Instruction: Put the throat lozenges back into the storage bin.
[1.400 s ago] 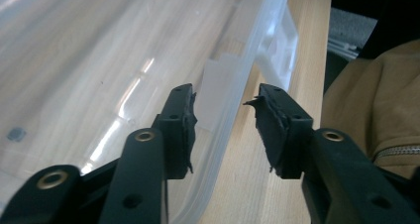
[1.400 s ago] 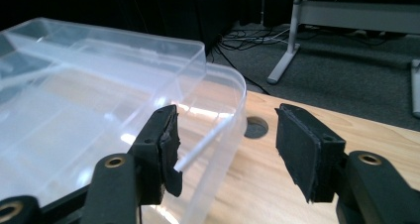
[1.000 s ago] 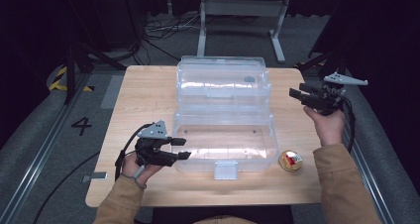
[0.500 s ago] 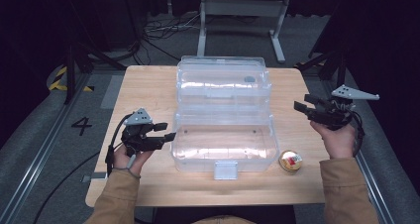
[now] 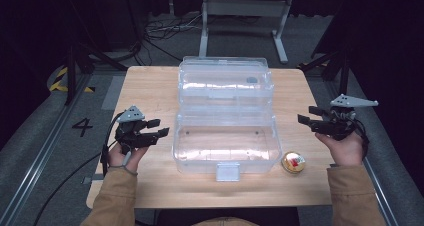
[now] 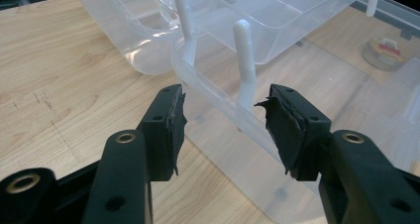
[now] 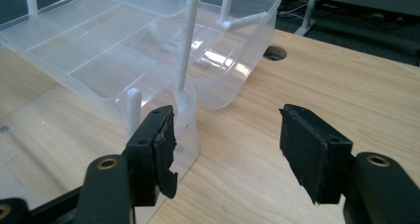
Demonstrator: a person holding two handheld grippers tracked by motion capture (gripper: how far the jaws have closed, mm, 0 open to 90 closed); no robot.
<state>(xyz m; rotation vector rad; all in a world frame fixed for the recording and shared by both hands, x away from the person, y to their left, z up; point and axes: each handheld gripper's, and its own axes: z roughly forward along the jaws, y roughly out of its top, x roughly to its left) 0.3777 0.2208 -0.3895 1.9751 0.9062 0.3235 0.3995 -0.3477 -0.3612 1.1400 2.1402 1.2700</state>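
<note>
Clear plastic storage box [image 5: 225, 131] sat open at the middle of the wooden bench [image 5: 150, 88], its lid or upper tray part tipped back toward the far side and its front latch facing the person. Thin white plastic posts linked the upper tray to the lower tub, as the left gripper view [image 6: 245, 60] and the right gripper view [image 7: 185, 50] both showed. A small round tin with a red and gold top [image 5: 293, 162] lay on the bench just beside the box's near right corner, apart from both hands. The left gripper [image 5: 152, 127] was held over the bench just to the left of the box, its fingers [image 6: 168, 130] pointing toward the box's left wall, spread well apart and empty; in its own view the lower tub's rim ran across the gap between them, without touching either pad. The right gripper [image 5: 307, 115] was held at the right edge of the bench, set off from the box, its fingers [image 7: 312, 152] likewise wide open and holding nothing, aimed toward the box's right end. Tan sleeves [image 5: 117, 196] covered both of the person's forearms.
</note>
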